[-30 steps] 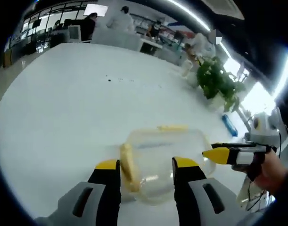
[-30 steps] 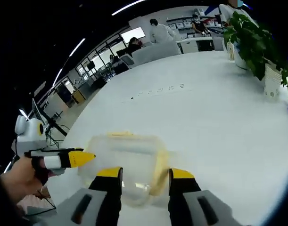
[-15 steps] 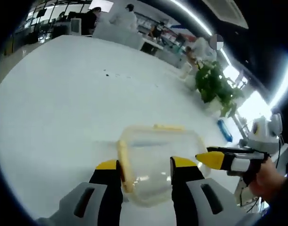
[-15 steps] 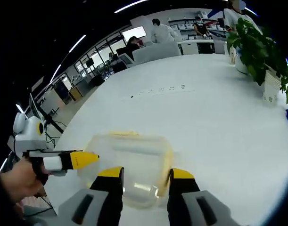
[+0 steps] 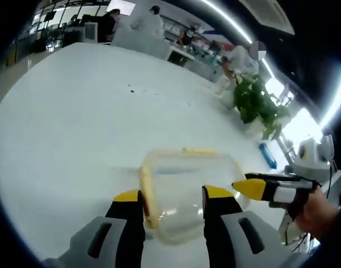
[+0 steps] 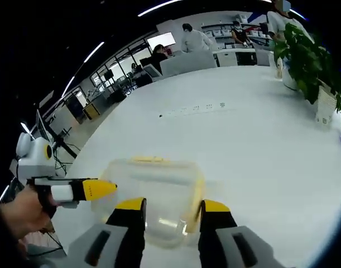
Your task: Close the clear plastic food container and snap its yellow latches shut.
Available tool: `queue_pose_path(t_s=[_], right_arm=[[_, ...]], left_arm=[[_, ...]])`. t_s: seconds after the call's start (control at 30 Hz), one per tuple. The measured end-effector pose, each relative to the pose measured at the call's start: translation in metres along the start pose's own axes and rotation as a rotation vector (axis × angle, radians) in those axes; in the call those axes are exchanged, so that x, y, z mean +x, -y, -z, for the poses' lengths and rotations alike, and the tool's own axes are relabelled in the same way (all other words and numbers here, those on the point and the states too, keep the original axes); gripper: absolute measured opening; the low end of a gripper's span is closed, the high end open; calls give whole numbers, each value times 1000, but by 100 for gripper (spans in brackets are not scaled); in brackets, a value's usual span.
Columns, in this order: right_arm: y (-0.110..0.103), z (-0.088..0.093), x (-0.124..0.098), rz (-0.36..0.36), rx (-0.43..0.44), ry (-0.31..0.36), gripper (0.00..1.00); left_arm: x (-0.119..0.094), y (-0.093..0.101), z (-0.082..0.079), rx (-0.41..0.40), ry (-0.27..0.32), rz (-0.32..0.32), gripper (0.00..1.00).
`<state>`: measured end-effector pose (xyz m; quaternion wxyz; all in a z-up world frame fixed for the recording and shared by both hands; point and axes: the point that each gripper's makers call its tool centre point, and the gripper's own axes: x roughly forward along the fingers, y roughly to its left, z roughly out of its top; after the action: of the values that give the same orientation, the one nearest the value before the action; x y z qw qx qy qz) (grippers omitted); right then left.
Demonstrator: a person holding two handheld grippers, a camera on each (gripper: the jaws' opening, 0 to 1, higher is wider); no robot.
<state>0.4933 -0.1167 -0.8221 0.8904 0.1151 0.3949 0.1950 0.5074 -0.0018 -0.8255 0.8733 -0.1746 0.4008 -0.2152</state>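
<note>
Left gripper view: clear container point(image 5: 190, 195), lid on, yellow latches point(image 5: 149, 192) apparently down; left gripper point(image 5: 173, 196) open astride its near corner. Right gripper point(image 6: 173, 205) likewise wide.

We count one clear plastic food container point(image 5: 188, 195) on the white surface point(image 5: 92, 123), with two yellow latches point(image 5: 150, 192) visible on it in the left gripper view, one along its left side and one point(image 5: 199, 151) along its far edge. We count two grippers, the left gripper point(image 5: 171, 196) and the right gripper point(image 6: 172, 205), each with two yellow-tipped jaws. We also note one potted plant point(image 6: 307, 61), one blue object point(image 5: 269, 156) near the surface's edge, and several people at the far desks, too small to number exactly.
</note>
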Motion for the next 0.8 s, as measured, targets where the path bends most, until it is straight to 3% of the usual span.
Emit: queue_pose_path(t_s=[0.8], right_arm=[[-46, -32, 57, -37, -29, 13, 35]], left_arm=[[-8, -64, -41, -6, 13, -26, 39]])
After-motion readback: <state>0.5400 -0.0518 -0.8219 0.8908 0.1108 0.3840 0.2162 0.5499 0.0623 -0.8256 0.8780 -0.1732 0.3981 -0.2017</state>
